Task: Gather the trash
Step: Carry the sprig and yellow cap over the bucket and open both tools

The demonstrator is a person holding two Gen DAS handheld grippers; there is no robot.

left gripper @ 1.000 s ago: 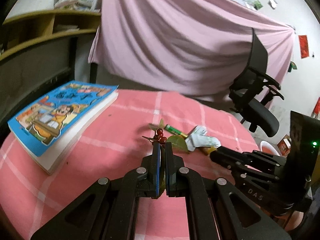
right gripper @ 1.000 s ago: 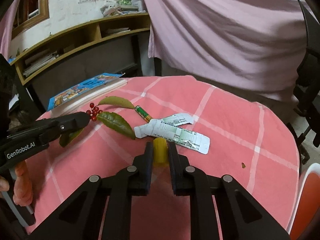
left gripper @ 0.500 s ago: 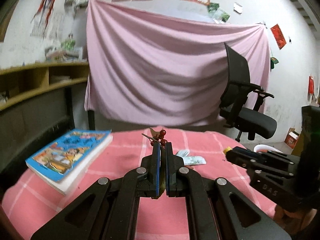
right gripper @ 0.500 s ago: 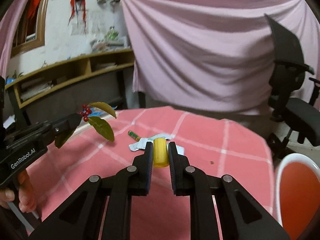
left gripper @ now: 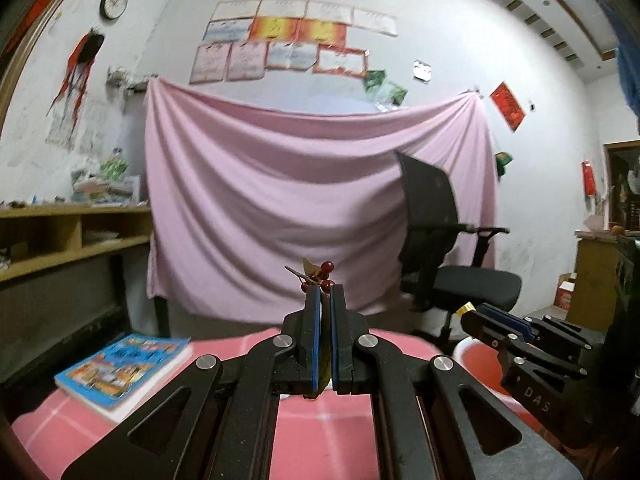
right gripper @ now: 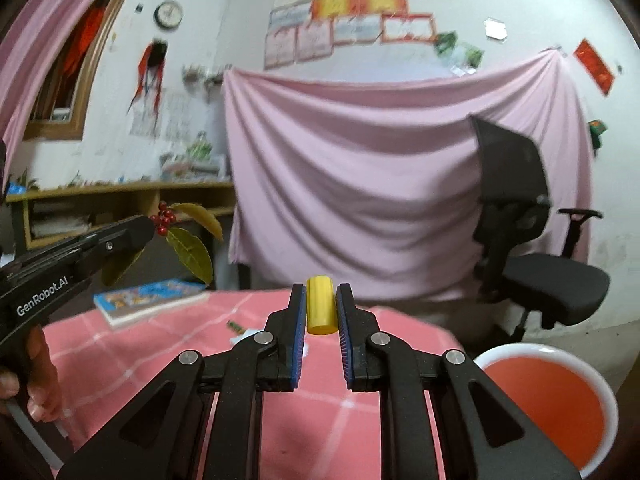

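Left wrist view: the left gripper [left gripper: 325, 294] is fully closed, clamped on a sprig of red berries [left gripper: 320, 276] whose stem and berries stick out past the fingertips; a leaf edge shows in the slit between the jaws. It is held in the air above the pink checked table [left gripper: 320, 432]. A picture book [left gripper: 124, 368] lies at the table's far left edge. Off the table's right side the right gripper [left gripper: 474, 314] enters the view, a yellow tip showing at its end; just below it is the white rim of a red bin [left gripper: 476, 360]. A black office chair [left gripper: 448, 248] stands beyond the table before a pink hanging sheet [left gripper: 260, 208].

Right wrist view: the right gripper [right gripper: 321, 304] is nearly closed, pinching a short yellow cylinder [right gripper: 320, 306] upright between its pads, above the table [right gripper: 132, 364]. The bin [right gripper: 560, 400] sits low at the table's right. The left gripper [right gripper: 138, 230] reaches in over the table's left side, the berry sprig [right gripper: 164, 216] and its green leaves [right gripper: 192, 254] hanging from its tip. A hand [right gripper: 38, 380] grips its handle. The book [right gripper: 150, 298] and a small green item [right gripper: 236, 326], too blurred to identify, lie on the table.
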